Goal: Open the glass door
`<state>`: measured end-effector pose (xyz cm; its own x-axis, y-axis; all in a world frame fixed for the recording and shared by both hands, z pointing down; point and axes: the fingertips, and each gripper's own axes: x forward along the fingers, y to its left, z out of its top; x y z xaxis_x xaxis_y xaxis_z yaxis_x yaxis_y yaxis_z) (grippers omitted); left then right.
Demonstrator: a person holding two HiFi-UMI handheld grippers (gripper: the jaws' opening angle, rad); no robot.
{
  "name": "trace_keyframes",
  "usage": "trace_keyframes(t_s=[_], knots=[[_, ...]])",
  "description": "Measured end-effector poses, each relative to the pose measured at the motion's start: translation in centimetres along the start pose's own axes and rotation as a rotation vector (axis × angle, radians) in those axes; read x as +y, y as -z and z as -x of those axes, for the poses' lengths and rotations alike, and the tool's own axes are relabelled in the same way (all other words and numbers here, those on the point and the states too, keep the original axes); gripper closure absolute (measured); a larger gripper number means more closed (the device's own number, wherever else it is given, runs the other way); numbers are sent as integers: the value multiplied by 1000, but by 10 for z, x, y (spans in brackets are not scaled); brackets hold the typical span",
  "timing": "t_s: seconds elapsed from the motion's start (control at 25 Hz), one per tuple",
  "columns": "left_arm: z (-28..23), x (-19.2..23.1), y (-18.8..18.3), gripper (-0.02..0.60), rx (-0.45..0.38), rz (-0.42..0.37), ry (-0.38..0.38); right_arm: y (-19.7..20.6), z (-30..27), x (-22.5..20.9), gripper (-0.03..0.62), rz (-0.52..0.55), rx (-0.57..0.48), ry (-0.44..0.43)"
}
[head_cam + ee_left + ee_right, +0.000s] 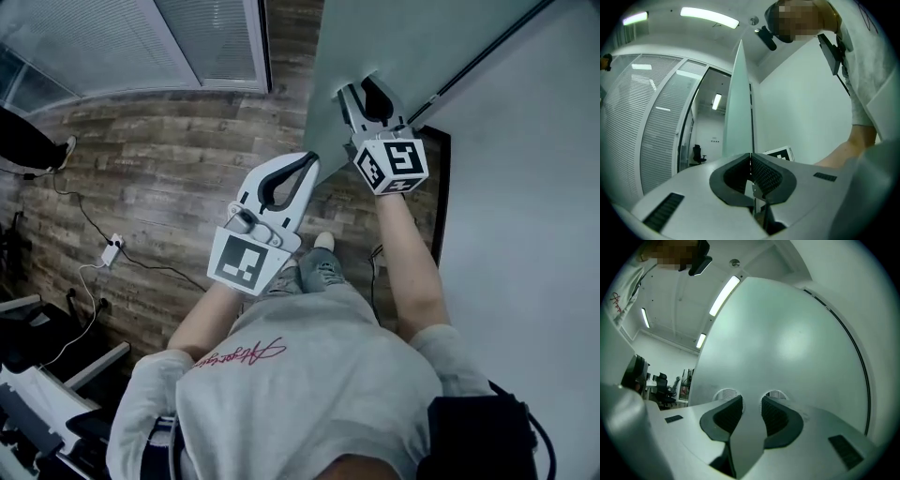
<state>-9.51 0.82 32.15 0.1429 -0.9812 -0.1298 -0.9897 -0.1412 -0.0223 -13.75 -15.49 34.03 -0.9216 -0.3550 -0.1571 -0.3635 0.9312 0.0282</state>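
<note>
Pushing seems the step in hand: the right gripper (364, 87) sets its parted, empty jaws against the tall frosted glass door (403, 47) near its free edge, for leverage. The left gripper (309, 161), jaws together on nothing, hangs beside that edge.

The glass door (412, 47) looks frosted, smooth and matt, the floor (178, 178) grainy wood plank, the left gripper (306, 163) and right gripper (367, 86) smooth white plastic with dark ribbed pads (777, 416), the shirt (319, 375) grey cloth.
</note>
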Motion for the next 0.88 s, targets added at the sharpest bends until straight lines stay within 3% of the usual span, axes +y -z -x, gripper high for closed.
trace_keyframes(t_s=[0.4,0.88], knots=[[-10,-89,-3,563,-2,20,209,-11,100,-11,461,-2,-3,-49],[-28,-213,11,563,29,22,373,-35,213,-42,462,-5,-12,-92]])
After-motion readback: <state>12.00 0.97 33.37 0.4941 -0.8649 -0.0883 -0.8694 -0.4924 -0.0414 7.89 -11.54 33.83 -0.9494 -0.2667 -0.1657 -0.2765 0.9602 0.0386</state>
